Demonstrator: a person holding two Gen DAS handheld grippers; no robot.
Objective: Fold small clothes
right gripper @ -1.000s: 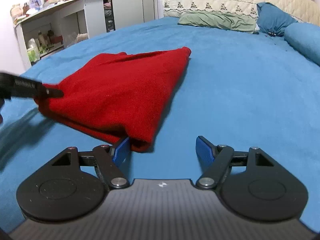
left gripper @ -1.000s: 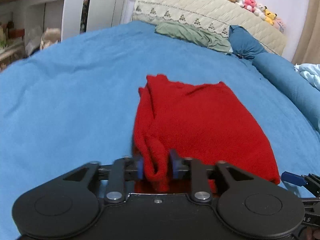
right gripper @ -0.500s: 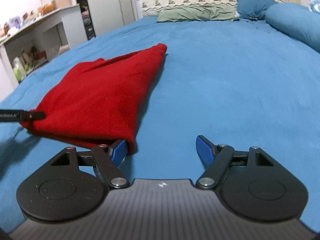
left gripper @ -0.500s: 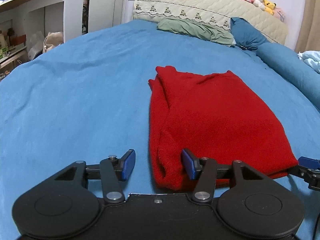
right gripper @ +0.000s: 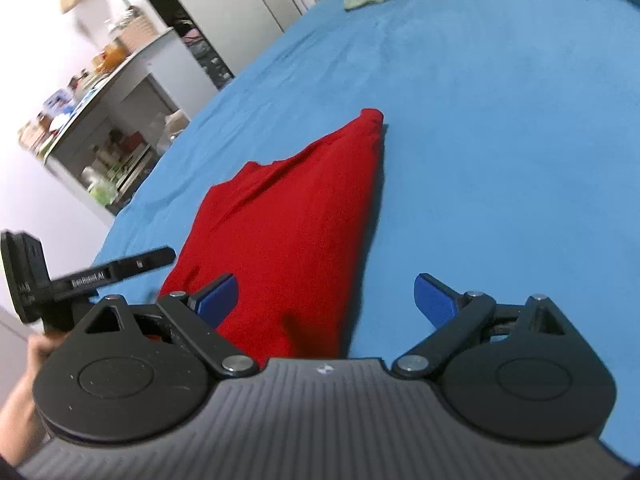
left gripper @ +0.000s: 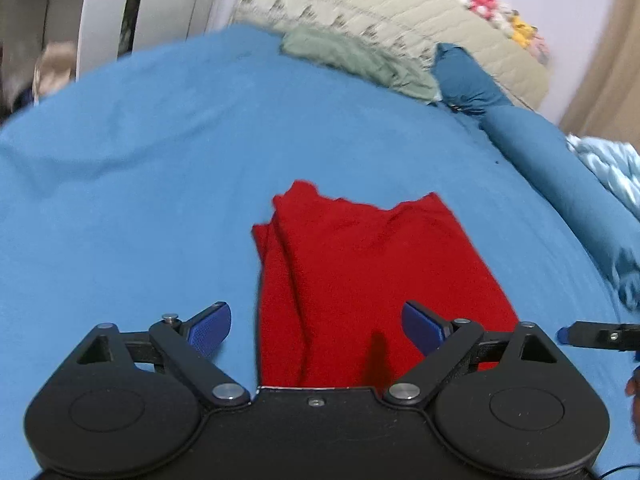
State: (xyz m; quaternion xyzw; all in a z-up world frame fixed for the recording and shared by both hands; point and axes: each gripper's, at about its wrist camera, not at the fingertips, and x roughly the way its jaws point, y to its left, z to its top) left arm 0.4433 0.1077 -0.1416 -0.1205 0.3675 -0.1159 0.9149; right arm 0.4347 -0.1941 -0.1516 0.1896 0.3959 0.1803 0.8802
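Fig. Both wrist views, near to far. Left tongs (left gripper: 316,326): blue pads spread wide, nothing between them, hovering over the near hem of the red garment (left gripper: 372,272). Right tongs (right gripper: 326,294): also wide, empty; the garment's near corner lies under the left pad (right gripper: 218,294), w/ bare sheet under the right pad. Garment: folded flat on the blue bed (left gripper: 120,200), lying at 12 o'clock from the left tongs; long axis runs approx. 6-to-12, away from the holder; bunched layers along its 9 o'clock edge. From the right tongs it sits at 11 o'clock, tapering to a far corner (right gripper: 372,116). Judgement: both tongs are about equally near the near hem, left centred on it, right at its outer corner; a further fold would likely bring near hem toward far edge. Far bkgd: green cloth (left gripper: 352,60) at 12 o'clock by the headboard (left gripper: 360,12).
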